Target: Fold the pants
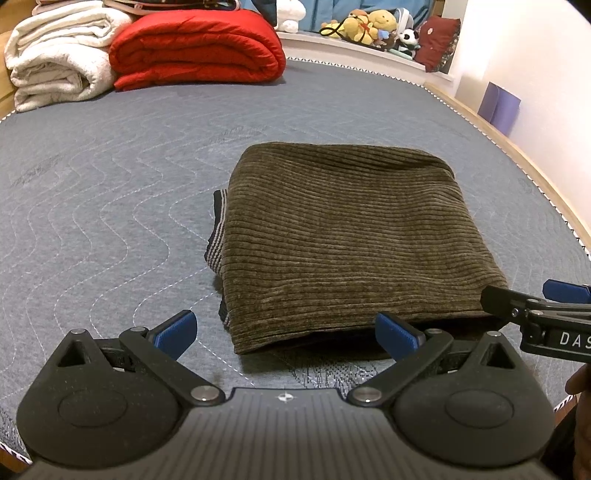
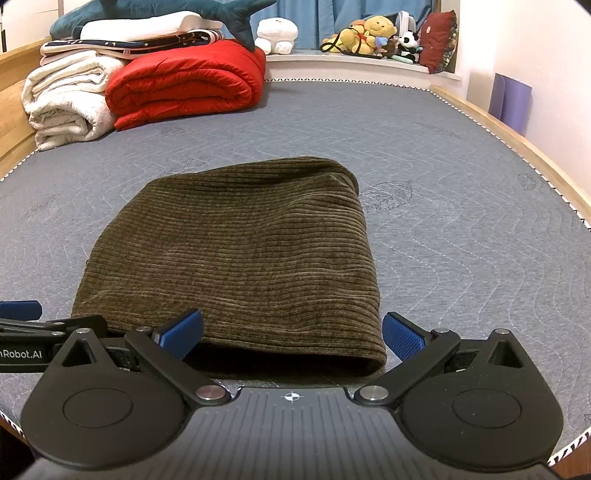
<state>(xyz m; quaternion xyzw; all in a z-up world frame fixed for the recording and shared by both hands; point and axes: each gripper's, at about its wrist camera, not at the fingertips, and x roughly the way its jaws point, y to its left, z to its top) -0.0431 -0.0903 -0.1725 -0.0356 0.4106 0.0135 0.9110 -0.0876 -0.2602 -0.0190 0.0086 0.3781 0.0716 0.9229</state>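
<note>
The olive-brown corduroy pants (image 1: 347, 236) lie folded into a compact rectangle on the grey quilted mattress (image 1: 110, 192). A dark striped waistband edge (image 1: 218, 236) sticks out at their left side. My left gripper (image 1: 286, 338) is open and empty, at the near left corner of the fold. My right gripper (image 2: 291, 334) is open and empty, with the near edge of the pants (image 2: 236, 251) between its blue pads. Each gripper shows at the edge of the other's view, the right gripper (image 1: 539, 310) at the pants' near right corner.
A red folded quilt (image 1: 195, 48) and white rolled blankets (image 1: 55, 55) sit at the far left of the mattress. Plush toys (image 1: 369, 26) and a dark red cushion (image 1: 437, 42) line the far ledge. A wooden bed rail (image 1: 517, 155) runs along the right, with a purple object (image 1: 498, 107) beyond.
</note>
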